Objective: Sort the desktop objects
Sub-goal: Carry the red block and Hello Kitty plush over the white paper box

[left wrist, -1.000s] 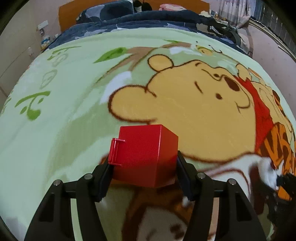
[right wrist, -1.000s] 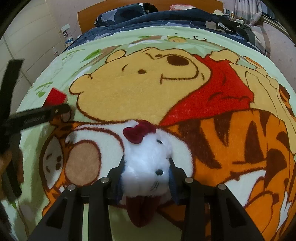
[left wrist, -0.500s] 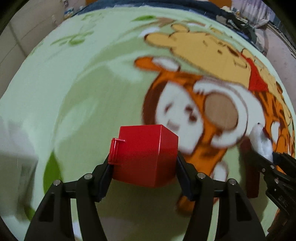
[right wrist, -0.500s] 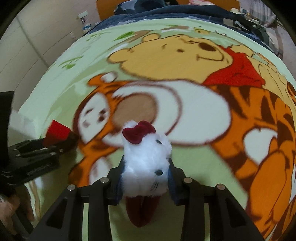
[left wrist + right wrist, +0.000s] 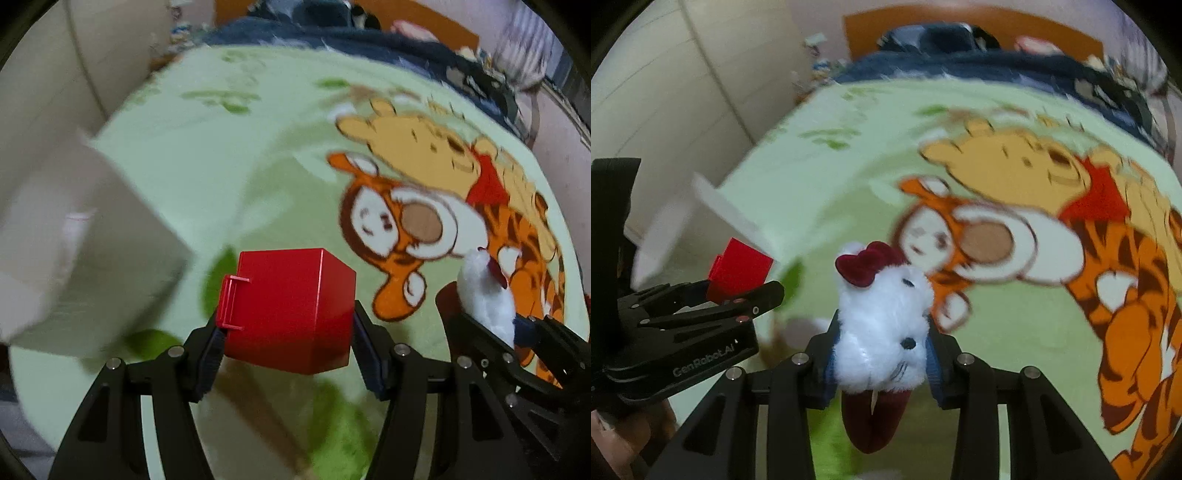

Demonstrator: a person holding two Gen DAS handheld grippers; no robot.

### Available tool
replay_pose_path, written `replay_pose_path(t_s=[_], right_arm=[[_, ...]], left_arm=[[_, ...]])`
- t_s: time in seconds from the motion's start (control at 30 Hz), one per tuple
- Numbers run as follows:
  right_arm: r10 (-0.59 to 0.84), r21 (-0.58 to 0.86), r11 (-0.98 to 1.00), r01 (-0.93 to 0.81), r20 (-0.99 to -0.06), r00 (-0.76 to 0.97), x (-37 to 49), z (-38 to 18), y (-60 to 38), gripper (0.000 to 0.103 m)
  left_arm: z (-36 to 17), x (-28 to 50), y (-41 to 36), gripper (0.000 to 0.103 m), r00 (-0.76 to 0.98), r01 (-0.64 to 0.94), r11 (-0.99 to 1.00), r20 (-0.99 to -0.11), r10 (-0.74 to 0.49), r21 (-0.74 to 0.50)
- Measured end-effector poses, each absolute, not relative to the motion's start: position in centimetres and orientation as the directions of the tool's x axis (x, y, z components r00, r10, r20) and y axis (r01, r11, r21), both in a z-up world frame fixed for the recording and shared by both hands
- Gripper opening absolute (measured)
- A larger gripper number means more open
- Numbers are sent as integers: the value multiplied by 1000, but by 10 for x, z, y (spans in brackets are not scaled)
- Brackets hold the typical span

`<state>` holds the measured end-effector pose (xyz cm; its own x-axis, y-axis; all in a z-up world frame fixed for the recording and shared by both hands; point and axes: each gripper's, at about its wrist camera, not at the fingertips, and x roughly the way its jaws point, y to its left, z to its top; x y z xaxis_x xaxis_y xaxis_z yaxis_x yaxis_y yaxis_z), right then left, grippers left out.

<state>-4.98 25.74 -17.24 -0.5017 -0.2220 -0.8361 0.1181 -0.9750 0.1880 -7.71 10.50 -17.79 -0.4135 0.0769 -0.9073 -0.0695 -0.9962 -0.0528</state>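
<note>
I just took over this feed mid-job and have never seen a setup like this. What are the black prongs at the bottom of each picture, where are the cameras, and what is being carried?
There is no robot arm here. A person holds a two-finger hand-held gripper in each hand, and a fisheye camera on each looks forward along its fingers; those are the black prongs.

In the left wrist view, the left hand-held gripper is clamped on a red box with a small handle. In the right wrist view, the right hand-held gripper squeezes a white plush toy with a dark red bow. Each gripper also appears at the edge of the other's picture.

Below lies a green cartoon blanket on a bed. The pale shape to the left looks like an open cardboard box, though it is blurred.
</note>
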Motion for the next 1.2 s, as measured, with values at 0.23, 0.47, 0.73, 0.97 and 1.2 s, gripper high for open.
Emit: replay_pose_path(t_s=[0.23,0.47,0.73,0.97,1.2], right_arm=[[-318,202,-945,259,-755,-574,-48,-89,185,38],[-396,193,-903,383,-718,-572,-53,-50,109,38],[-434,169,-867,470,-720,-542,-64,-38,47,38],[-417,143,-861,488,-747,-518,-84,-48,24,38],[-392,128,-867,481,-772,-501,-97,-59,13,38]], left_arm=[[-104,-58,33,63,-483,17,-1000,-876,4,-14],[-72,-54,-45,63,-496,126,-992,-864,-85,25],[-60,-65,-101,63,-484,184,-981,-863,-147,64],[-71,-78,-116,63,-461,194,-976,-869,-179,98],[-80,-83,-121,63,-446,194,-974,-874,-194,117]])
